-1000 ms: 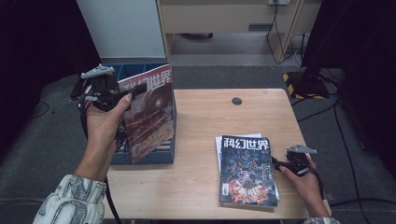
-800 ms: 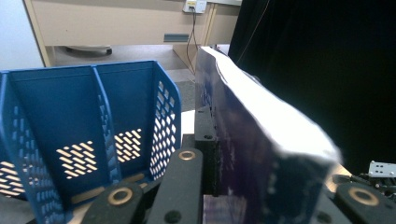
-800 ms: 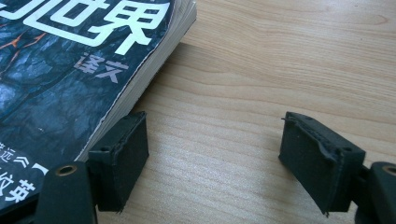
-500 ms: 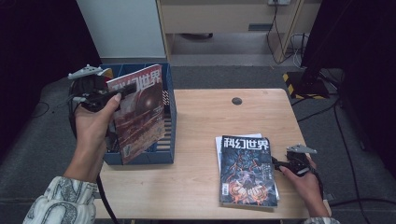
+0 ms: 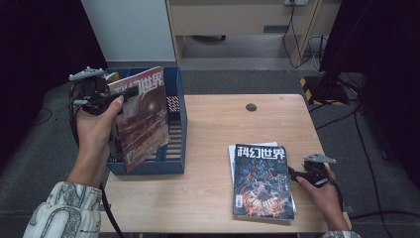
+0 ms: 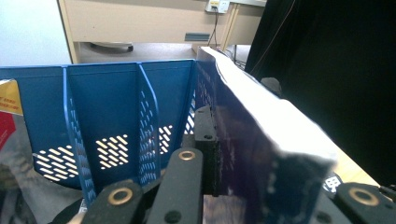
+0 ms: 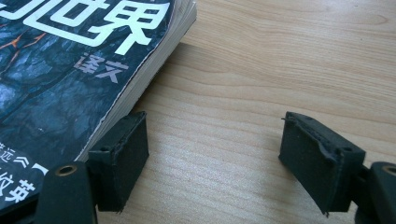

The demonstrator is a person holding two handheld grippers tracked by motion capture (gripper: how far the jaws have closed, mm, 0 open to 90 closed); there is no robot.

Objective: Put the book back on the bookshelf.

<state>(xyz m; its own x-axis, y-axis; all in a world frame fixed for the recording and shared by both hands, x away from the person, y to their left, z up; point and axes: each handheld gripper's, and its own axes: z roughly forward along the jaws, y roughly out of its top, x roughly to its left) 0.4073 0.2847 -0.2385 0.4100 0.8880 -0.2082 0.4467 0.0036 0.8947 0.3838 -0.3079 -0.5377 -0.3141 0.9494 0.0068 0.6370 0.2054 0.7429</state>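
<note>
My left gripper is shut on the top edge of a red-brown magazine, which hangs tilted over the blue file box at the table's left end. In the left gripper view the magazine stands edge-on between the jaws, with the box's dividers behind it. At the front right lies a short stack of dark-covered magazines. My right gripper rests low beside the stack's right edge. Its jaws stand open over bare wood, and the left pad touches the stack.
A black round grommet sits in the wooden table near its far edge. Another magazine stands in the box's left slot. Cables and a yellow-black striped block lie on the floor beyond the table.
My left hand has carried the red-brown magazine a little to the left over the file box. The right hand and the stack have stayed where they were.
</note>
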